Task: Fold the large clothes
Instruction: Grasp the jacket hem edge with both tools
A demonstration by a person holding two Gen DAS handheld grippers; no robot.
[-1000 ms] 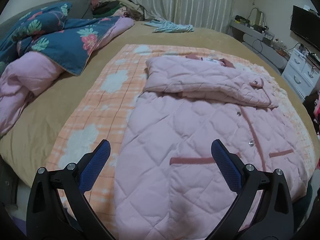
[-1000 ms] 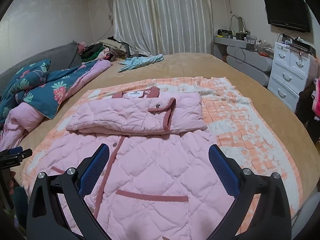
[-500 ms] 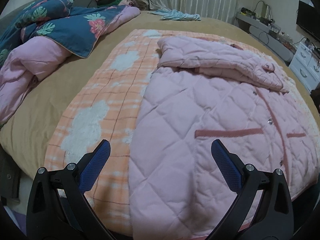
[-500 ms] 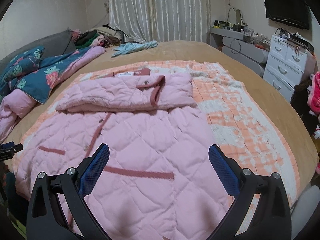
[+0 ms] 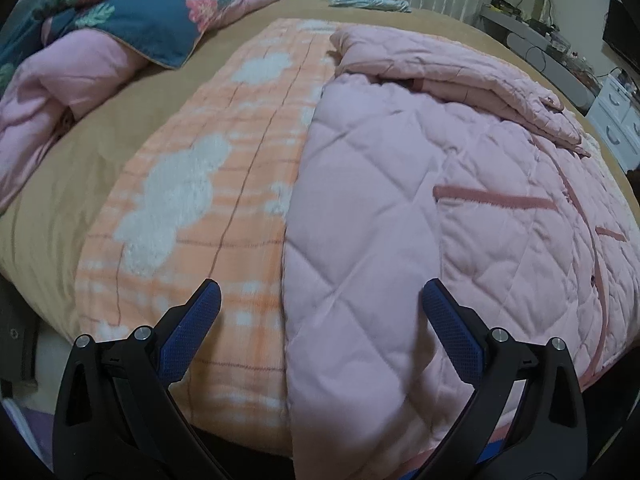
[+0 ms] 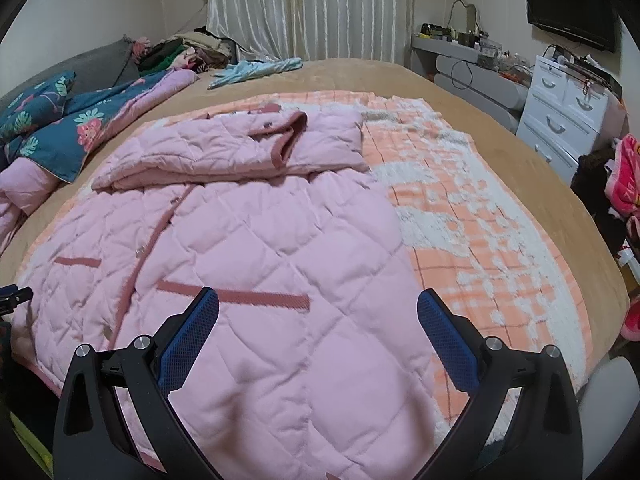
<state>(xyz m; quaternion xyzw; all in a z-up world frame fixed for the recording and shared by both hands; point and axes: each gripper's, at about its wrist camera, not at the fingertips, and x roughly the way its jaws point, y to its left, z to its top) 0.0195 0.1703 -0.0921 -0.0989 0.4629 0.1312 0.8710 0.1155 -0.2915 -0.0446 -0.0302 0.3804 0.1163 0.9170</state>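
Ahead of both tools, the pink quilted jacket (image 6: 256, 248) lies flat on the bed's orange blanket (image 6: 460, 240), sleeves folded across. Likely soft, bulky, light; grip hem corners. Left tool (image 5: 320, 308) and right tool (image 6: 318, 312) gape, empty.

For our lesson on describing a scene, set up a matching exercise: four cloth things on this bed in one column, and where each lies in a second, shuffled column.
Things
1. pink quilted coat
2. orange and white checked blanket
3. dark blue floral duvet
4. light blue garment

Places
A. far end of the bed, near the curtain
B. bunched along the bed's left side
C. spread flat directly under the coat
D. nearest the grippers, sleeves folded across its top

Pairs: 1-D, 2-C, 3-B, 4-A
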